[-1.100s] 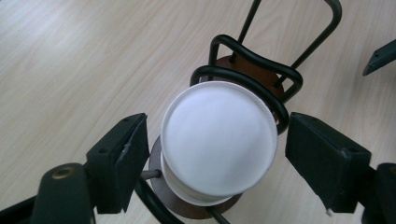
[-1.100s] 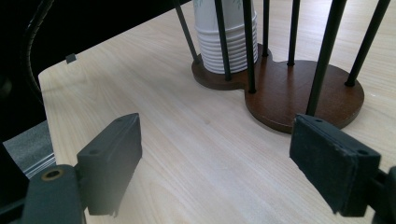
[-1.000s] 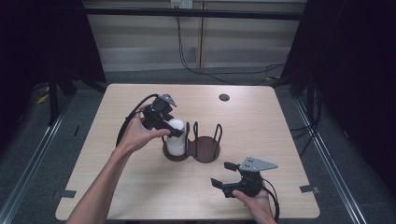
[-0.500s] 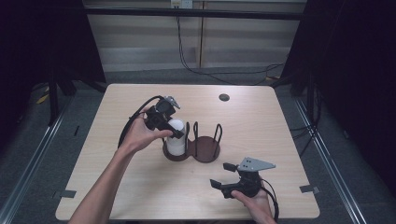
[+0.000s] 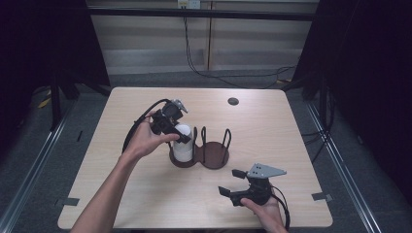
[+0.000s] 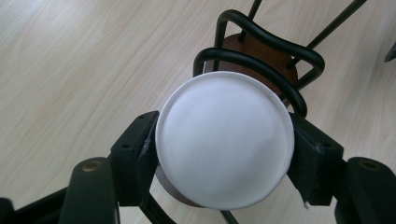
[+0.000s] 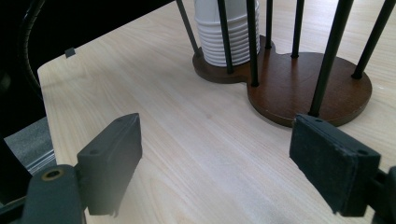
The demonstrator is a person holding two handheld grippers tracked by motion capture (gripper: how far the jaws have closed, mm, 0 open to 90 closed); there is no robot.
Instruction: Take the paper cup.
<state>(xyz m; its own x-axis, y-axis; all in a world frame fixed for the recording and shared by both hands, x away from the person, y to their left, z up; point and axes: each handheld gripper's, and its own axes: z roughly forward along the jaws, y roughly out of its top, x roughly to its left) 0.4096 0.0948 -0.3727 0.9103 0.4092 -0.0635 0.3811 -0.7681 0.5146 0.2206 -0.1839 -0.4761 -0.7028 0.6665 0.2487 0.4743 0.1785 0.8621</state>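
**Gripping the cup stack in the holder's left bay**

Standing upside down w/ flat bottoms up, the white paper cups (image 5: 183,142) form a stack in the left bay of the brown two-bay cup holder (image 5: 214,156), near the middle of the table (image 5: 291,126). In the right tool view the stack's ribbed rims (image 7: 227,44) sit right down on the wooden base, black upright rods around them.

Left tool (image 5: 176,130) comes in from the stack's left side, jaws pinching the top cup — in the left tool view the round white cup bottom (image 6: 224,140) sits between the two black pads, one pad touching each side of the rim. Behind the cup in that view, two bent black wire loops (image 6: 261,51) of the holder arch over the brown base. The person's left hand (image 5: 143,138) wraps the tool body; cable loops back over the wrist.

Right bay of the holder — bare base, rods only.

Right tool (image 5: 234,182) is well apart from the holder, low near the table's front edge, right of centre, held by the right hand (image 5: 265,211). Jaws spread wide, nothing between them; grey three-cornered plate (image 5: 265,170) on top. Its own view looks across bare wood toward the holder, pads (image 7: 112,158) either side.

Small dark round disc (image 5: 233,101) lies on the table near the far edge, well apart from the rest.
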